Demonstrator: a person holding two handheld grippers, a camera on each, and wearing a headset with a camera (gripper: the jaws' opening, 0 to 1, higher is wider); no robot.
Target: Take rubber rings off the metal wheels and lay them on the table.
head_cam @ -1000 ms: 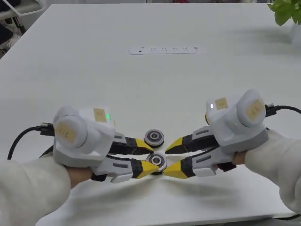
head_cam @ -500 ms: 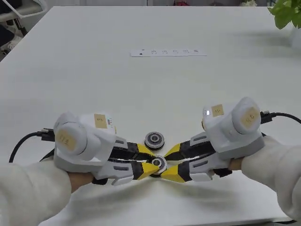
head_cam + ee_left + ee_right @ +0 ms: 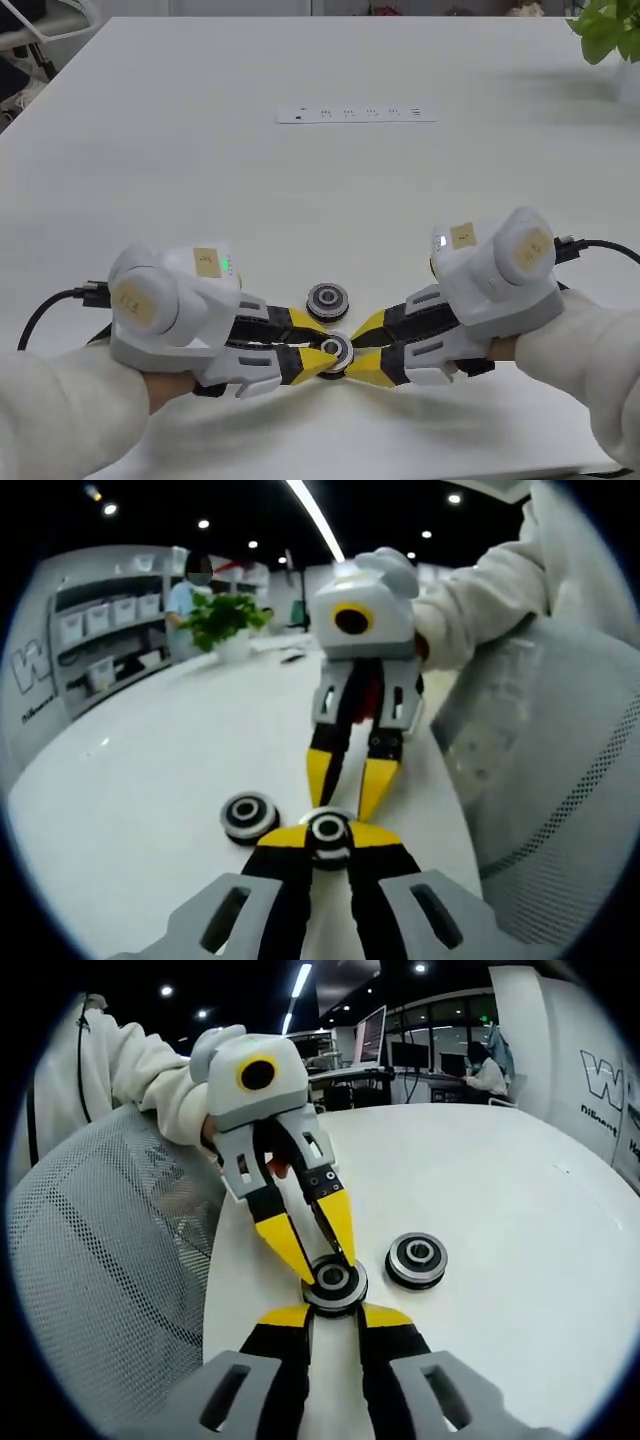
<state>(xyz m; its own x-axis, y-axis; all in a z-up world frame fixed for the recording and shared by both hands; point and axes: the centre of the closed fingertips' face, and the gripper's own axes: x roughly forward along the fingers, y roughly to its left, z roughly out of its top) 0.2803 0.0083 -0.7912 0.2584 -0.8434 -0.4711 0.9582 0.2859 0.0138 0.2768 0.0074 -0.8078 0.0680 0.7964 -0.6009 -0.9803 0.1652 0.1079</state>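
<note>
Two metal wheels with black rubber rings lie near the table's front edge. The near wheel (image 3: pixel 335 349) (image 3: pixel 329 832) (image 3: pixel 335 1282) sits between both grippers. My left gripper (image 3: pixel 312 342) (image 3: pixel 329 837) (image 3: pixel 318 1242) comes from the left and is shut on it, its yellow tips pressing on either side. My right gripper (image 3: pixel 362 344) (image 3: pixel 335 1316) (image 3: pixel 347 782) comes from the right and is shut on the same wheel from the opposite side. The second wheel (image 3: pixel 327 298) (image 3: pixel 250 817) (image 3: pixel 416 1259) lies flat and free just behind them.
A white power strip (image 3: pixel 356 113) lies far back on the white table (image 3: pixel 200 180). A green plant (image 3: pixel 605 25) stands at the far right corner. A mesh chair (image 3: pixel 110 1270) is close to the table's front edge.
Both pairs of jaws have narrowed onto the near wheel. The hands sit slightly lower. The second wheel has not moved.
</note>
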